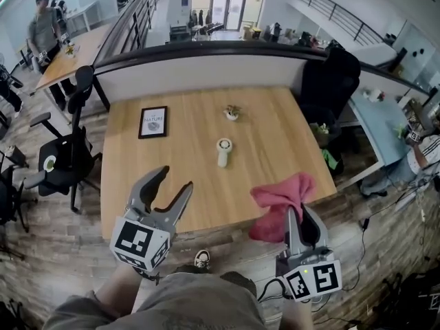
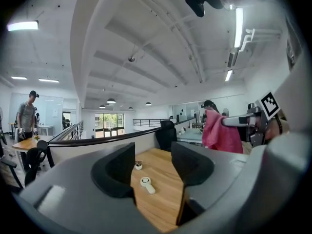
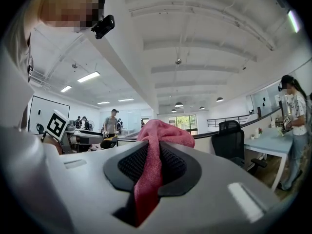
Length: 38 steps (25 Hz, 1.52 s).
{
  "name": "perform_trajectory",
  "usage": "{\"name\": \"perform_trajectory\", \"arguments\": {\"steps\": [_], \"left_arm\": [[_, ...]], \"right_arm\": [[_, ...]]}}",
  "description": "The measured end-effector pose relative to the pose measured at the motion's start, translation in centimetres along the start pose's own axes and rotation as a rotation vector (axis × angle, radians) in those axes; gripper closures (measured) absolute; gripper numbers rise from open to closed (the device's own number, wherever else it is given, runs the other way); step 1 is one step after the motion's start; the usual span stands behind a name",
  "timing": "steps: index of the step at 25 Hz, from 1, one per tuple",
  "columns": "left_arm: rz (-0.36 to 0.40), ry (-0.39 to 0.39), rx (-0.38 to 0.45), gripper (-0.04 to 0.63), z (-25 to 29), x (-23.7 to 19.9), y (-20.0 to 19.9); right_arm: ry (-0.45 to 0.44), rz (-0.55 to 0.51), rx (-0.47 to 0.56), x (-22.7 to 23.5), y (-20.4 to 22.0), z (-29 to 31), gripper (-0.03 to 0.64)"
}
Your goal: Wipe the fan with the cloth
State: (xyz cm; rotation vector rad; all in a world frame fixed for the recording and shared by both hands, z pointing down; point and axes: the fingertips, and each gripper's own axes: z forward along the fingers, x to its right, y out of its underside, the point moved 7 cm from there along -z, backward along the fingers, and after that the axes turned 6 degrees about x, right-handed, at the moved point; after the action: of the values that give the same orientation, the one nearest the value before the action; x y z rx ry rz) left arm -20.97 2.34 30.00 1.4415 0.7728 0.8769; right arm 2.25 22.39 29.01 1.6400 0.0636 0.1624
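Observation:
A small white hand-held fan (image 1: 223, 151) lies flat in the middle of the wooden table (image 1: 185, 205); it also shows between the left jaws as the fan (image 2: 146, 184). My right gripper (image 1: 300, 220) is shut on a pink cloth (image 1: 282, 201), which bunches above the table's near right corner; the cloth (image 3: 155, 155) fills the slit between the right jaws. My left gripper (image 1: 165, 190) is open and empty, held over the table's near edge, well short of the fan. From the left gripper view the cloth (image 2: 219, 130) hangs at right.
A small potted plant (image 1: 232, 112) stands behind the fan and a black framed picture (image 1: 152, 122) lies at the table's left. A black office chair (image 1: 69, 153) sits left of the table, another dark chair (image 1: 330, 81) at the far right. People stand at neighbouring desks.

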Motion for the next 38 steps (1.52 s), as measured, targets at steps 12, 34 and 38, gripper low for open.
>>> {"name": "perform_trajectory", "arguments": {"steps": [12, 34, 38], "left_arm": [[-0.049, -0.082, -0.032, 0.380, 6.2, -3.3, 2.3], [-0.062, -0.439, -0.123, 0.379, 18.7, -1.3, 2.5], [-0.064, -0.475, -0.139, 0.379, 19.9, -0.5, 2.9]], "right_arm": [[-0.067, 0.024, -0.065, 3.9, 2.6, 8.8, 0.549], [-0.497, 0.044, -0.132, 17.0, 3.3, 26.3, 0.549], [-0.543, 0.048, -0.138, 18.3, 3.8, 27.6, 0.549]]}}
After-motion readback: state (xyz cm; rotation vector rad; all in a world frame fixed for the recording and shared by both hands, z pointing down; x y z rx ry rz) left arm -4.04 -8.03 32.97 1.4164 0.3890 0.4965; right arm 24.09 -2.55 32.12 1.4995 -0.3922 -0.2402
